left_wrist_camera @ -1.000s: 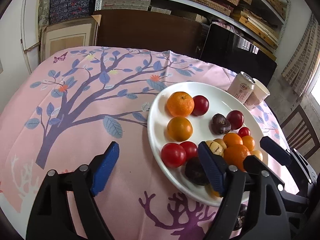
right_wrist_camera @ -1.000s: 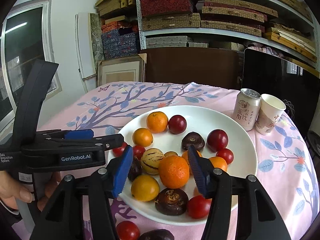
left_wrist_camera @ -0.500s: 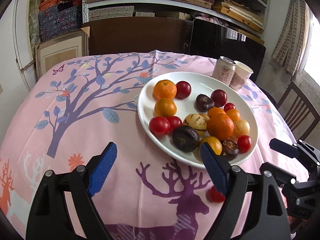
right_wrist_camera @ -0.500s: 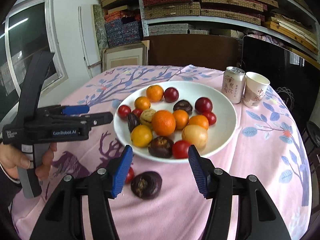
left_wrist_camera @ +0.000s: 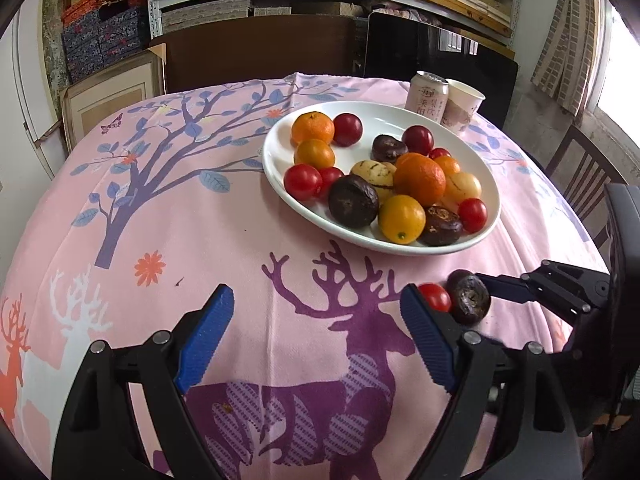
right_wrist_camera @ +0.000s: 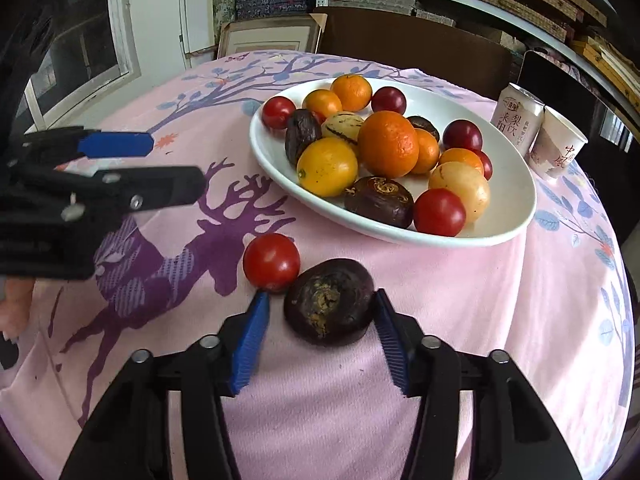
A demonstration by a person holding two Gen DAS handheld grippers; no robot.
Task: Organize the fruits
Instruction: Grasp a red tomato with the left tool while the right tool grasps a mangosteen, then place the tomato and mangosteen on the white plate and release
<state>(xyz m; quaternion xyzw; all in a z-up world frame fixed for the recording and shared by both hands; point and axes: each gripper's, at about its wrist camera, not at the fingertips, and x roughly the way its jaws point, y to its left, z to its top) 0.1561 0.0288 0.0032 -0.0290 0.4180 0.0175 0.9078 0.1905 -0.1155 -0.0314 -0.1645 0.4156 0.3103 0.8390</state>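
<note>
A white plate (right_wrist_camera: 516,204) (left_wrist_camera: 280,160) holds several oranges, red plums, dark passion fruits and yellow fruits. On the pink cloth in front of it lie a dark passion fruit (right_wrist_camera: 329,302) (left_wrist_camera: 468,297) and a red plum (right_wrist_camera: 271,262) (left_wrist_camera: 435,297), touching. My right gripper (right_wrist_camera: 320,314) is open with its pads either side of the dark passion fruit, the right pad at its skin. My left gripper (left_wrist_camera: 316,330) is open and empty, low over the cloth left of the two loose fruits; it also shows in the right wrist view (right_wrist_camera: 132,168).
A drink can (right_wrist_camera: 518,120) (left_wrist_camera: 427,96) and a paper cup (right_wrist_camera: 558,146) (left_wrist_camera: 462,106) stand behind the plate at the right. Brown boards, a framed panel and shelves stand beyond the table's far edge. A wooden chair (left_wrist_camera: 580,184) is at the right.
Both grippers have pulled back from over the plate toward the near table edge. The right gripper has dropped down around the loose dark passion fruit and narrowed.
</note>
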